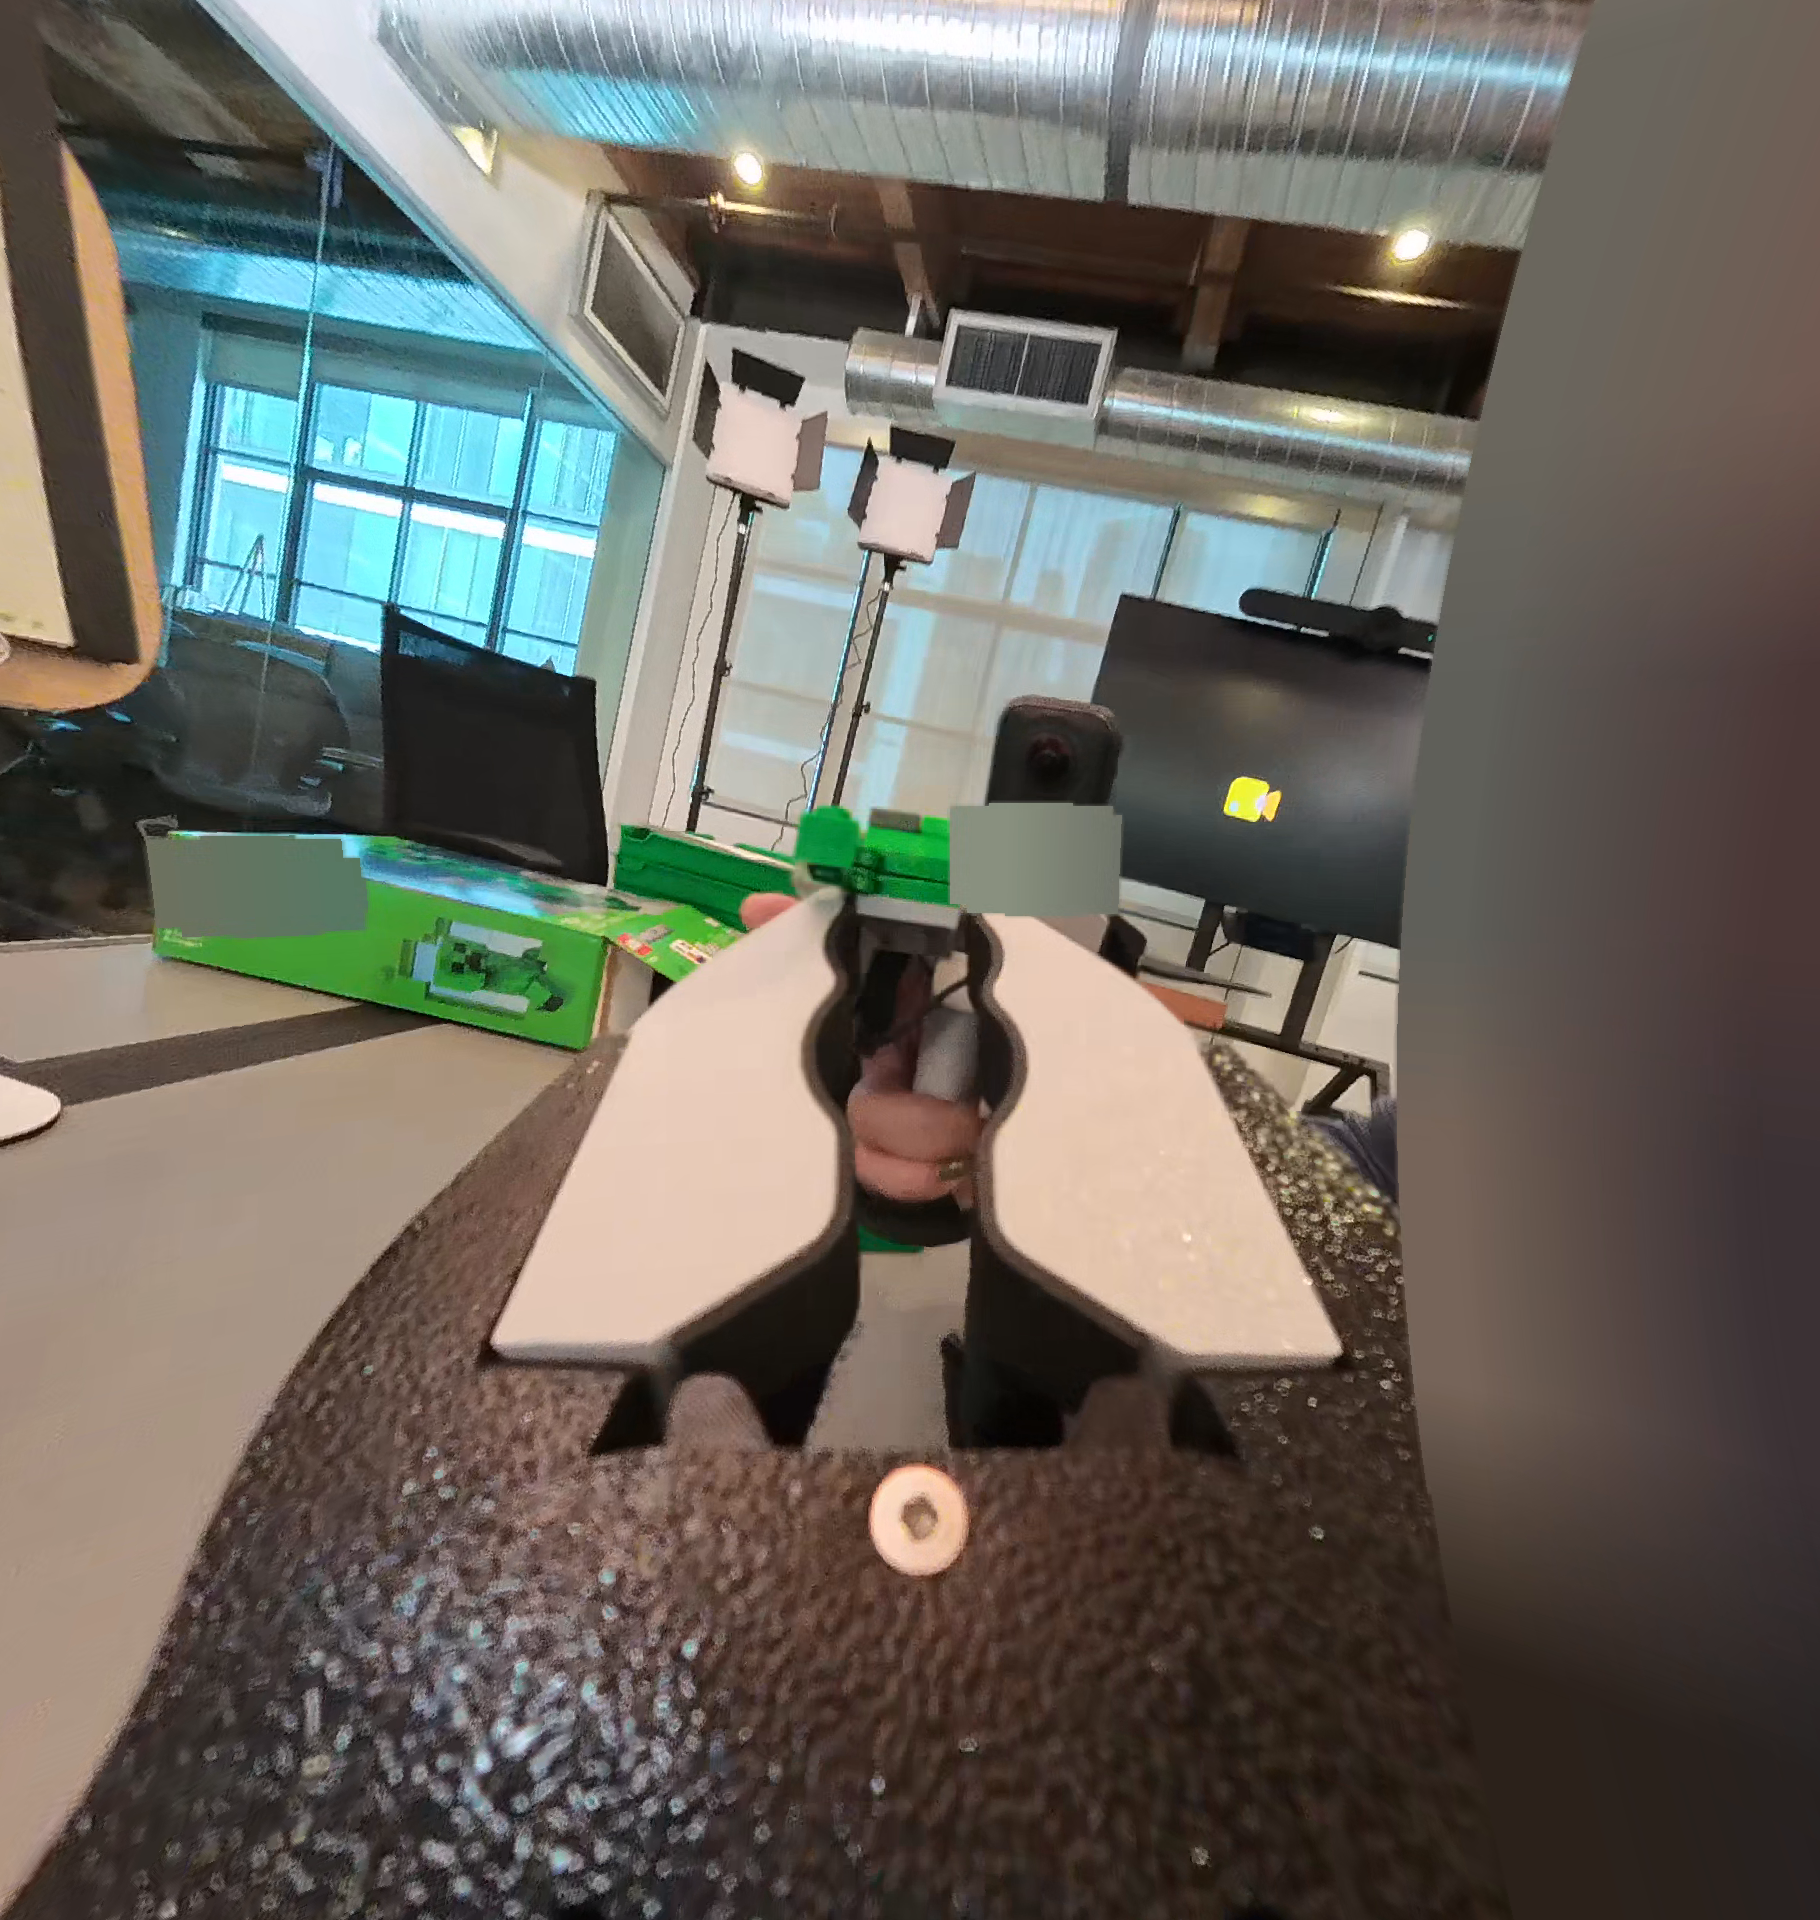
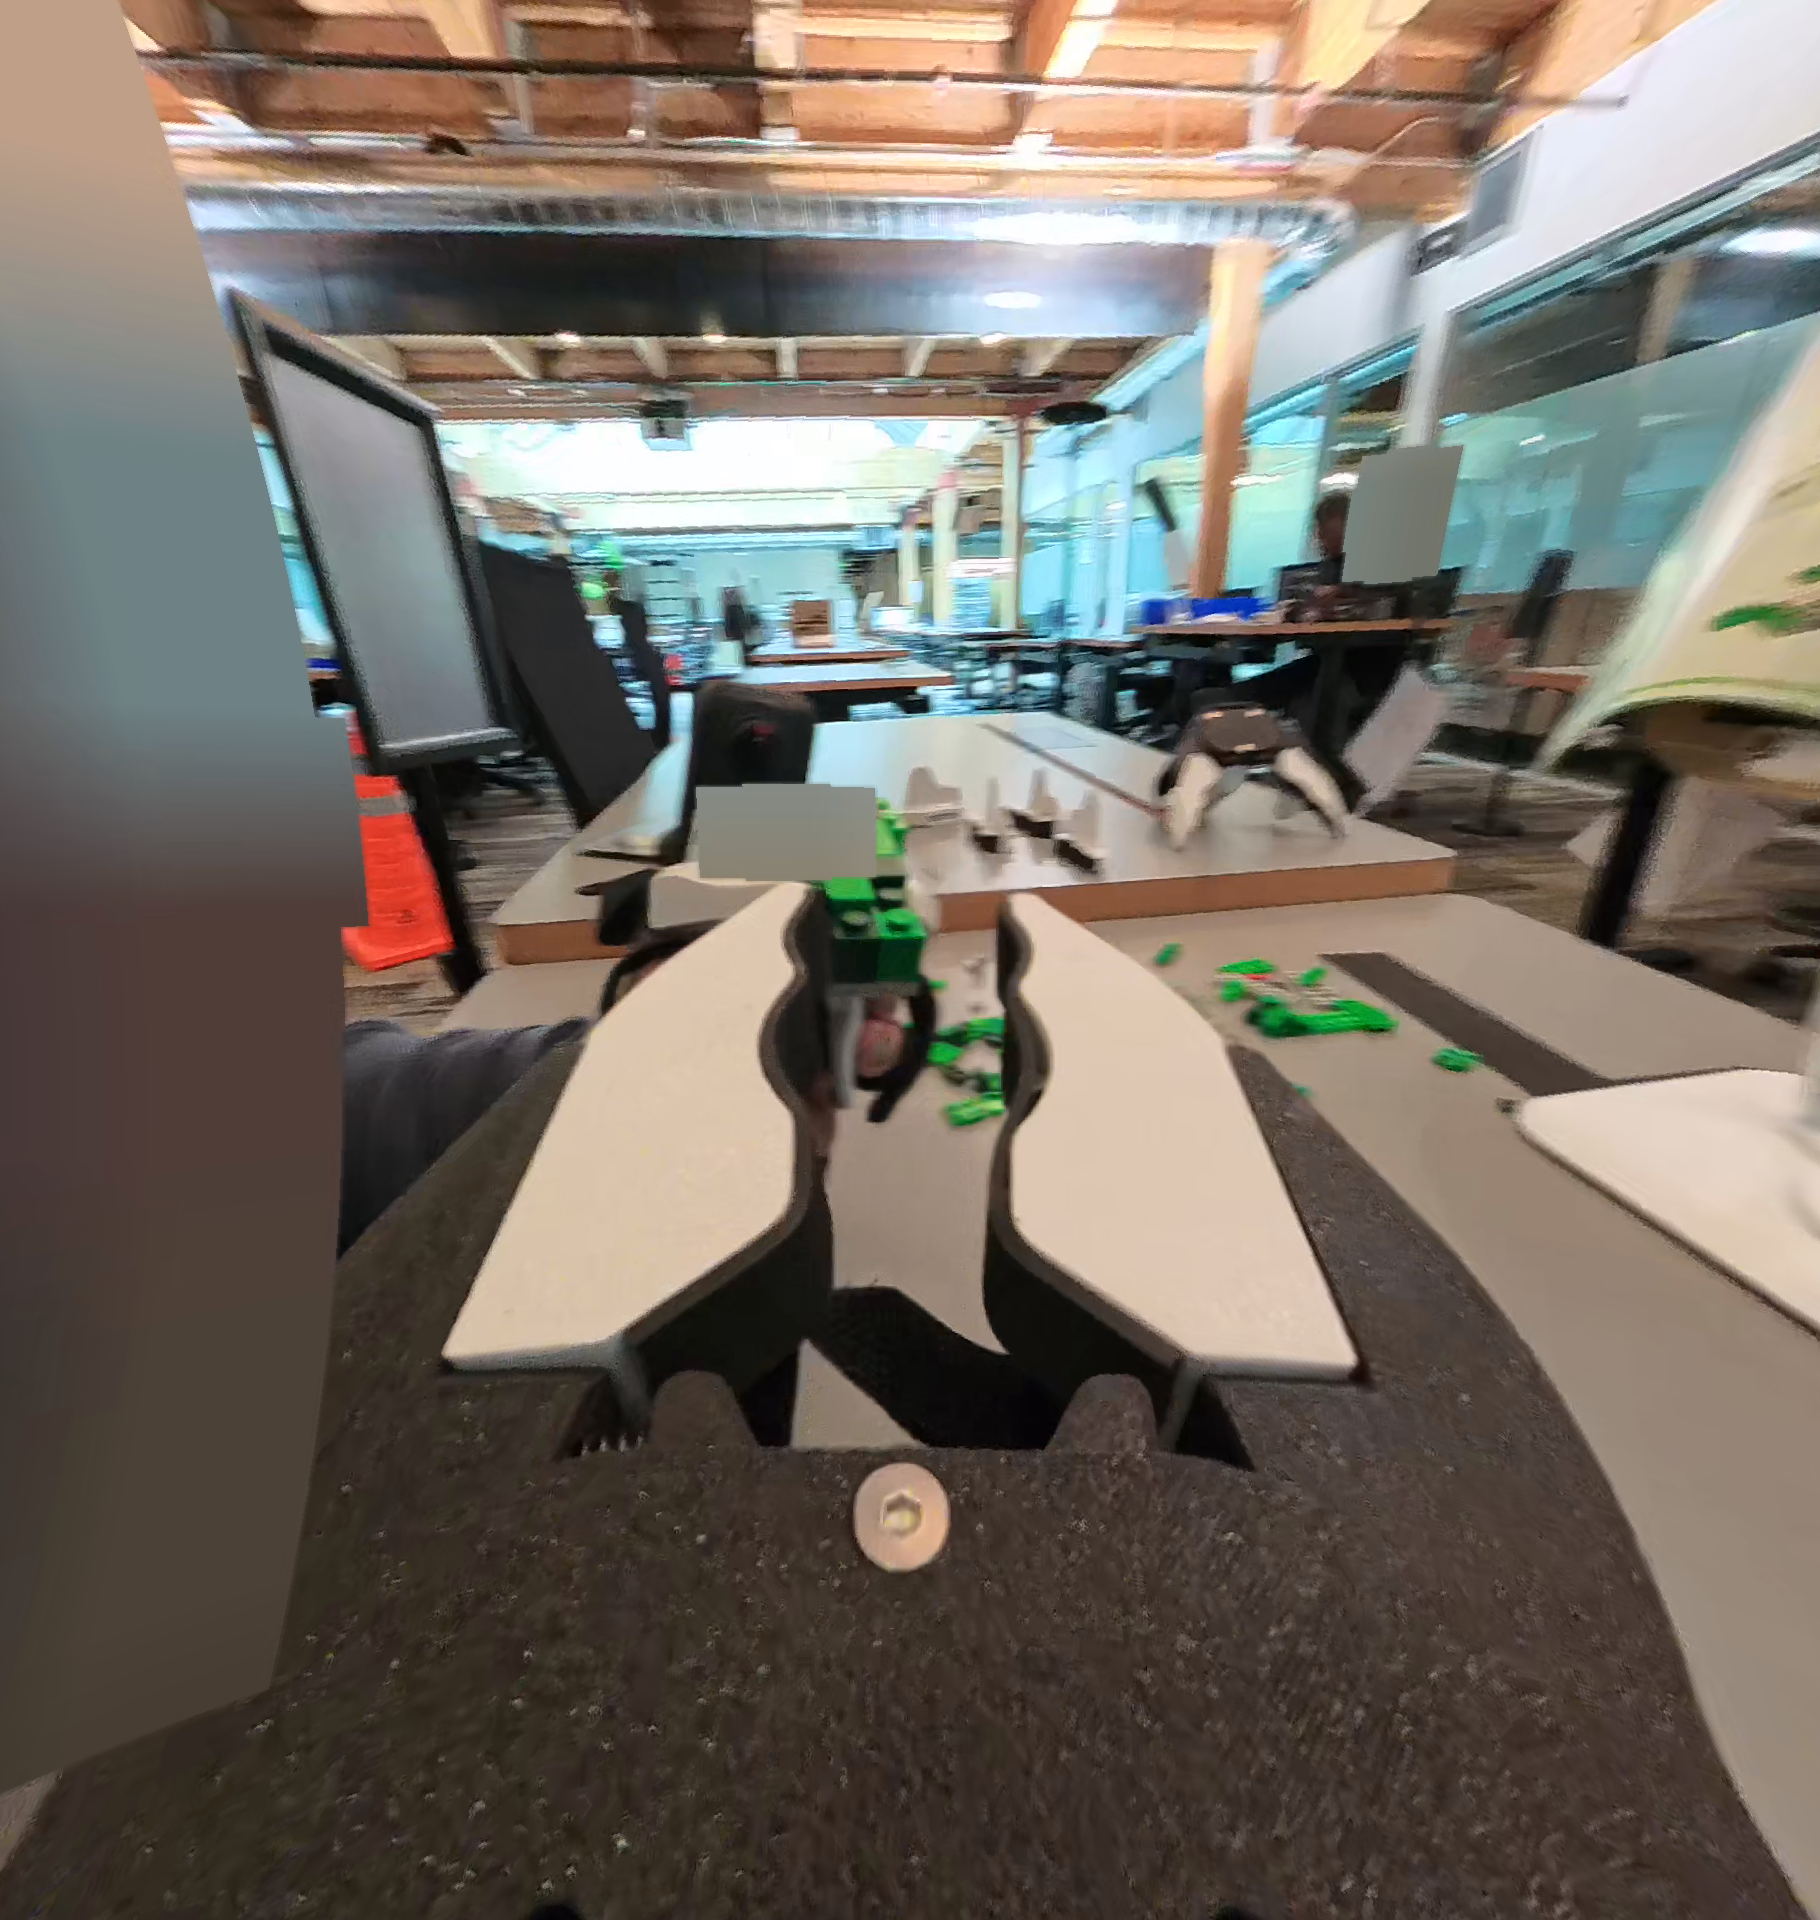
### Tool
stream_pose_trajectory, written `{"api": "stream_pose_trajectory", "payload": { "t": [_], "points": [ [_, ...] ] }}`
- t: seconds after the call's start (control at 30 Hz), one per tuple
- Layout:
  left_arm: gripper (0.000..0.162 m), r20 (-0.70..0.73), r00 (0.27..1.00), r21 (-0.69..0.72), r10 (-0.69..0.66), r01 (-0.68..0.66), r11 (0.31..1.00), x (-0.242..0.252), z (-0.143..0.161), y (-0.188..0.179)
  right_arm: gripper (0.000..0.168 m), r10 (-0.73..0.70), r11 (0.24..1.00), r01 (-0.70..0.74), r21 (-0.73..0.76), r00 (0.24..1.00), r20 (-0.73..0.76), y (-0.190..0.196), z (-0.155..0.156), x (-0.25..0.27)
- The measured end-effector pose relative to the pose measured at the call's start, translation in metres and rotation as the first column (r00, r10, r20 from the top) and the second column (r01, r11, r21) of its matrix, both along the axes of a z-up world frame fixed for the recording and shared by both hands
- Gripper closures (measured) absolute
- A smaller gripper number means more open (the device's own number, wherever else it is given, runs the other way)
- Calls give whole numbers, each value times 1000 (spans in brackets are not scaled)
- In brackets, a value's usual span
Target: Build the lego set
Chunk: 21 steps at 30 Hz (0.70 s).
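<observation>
In the left wrist view the left gripper [image 1: 901, 914], raised above the grey table [image 1: 210, 1195], clenches its tips on a green lego build [image 1: 864, 847], and in the right wrist view the right gripper [image 2: 911, 914] stands released, that build against its left finger, loose green bricks [image 2: 1301, 1003] scattered on the table beyond.

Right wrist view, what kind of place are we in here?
Probably an open-plan office or lab workspace. Rows of desks run far back under exposed wooden ceiling beams, glass-walled rooms line one side, and loose green lego pieces lie on the grey table in front.
</observation>
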<state>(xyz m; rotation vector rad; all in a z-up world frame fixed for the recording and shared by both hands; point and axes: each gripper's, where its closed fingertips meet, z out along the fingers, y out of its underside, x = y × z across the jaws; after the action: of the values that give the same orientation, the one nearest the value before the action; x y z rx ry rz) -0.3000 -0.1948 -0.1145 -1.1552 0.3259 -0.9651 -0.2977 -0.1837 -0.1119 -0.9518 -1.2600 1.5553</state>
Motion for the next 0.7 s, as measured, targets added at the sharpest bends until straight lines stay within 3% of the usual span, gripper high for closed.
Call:
{"api": "stream_pose_trajectory", "payload": {
  "t": [0.07,0.2,0.33,0.43,0.53,0.7],
  "points": [
    [143,10,1000,16,11,-11,1000,-5,1,2,128,-131,990,133,41,991,-35,20,3,4],
    [144,49,999,82,14,-18,996,-18,7,10,128,-408,911,413,23,907,-104,62,8,4],
    [143,84,994,90,71,-79,993,-44,-3,42,131,-666,730,681,55,728,-164,108,-4,-13],
    [143,197,974,76,112,-129,989,-73,-12,58,135,-776,616,788,3,607,-174,134,-18,-26],
    [143,285,955,81,81,-109,991,-89,-13,55,135,-756,644,765,-3,637,-150,137,-34,-51],
    [143,84,987,65,135,-141,988,-89,-17,55,136,-684,716,695,68,718,-132,130,-38,-72]
  ]
}}
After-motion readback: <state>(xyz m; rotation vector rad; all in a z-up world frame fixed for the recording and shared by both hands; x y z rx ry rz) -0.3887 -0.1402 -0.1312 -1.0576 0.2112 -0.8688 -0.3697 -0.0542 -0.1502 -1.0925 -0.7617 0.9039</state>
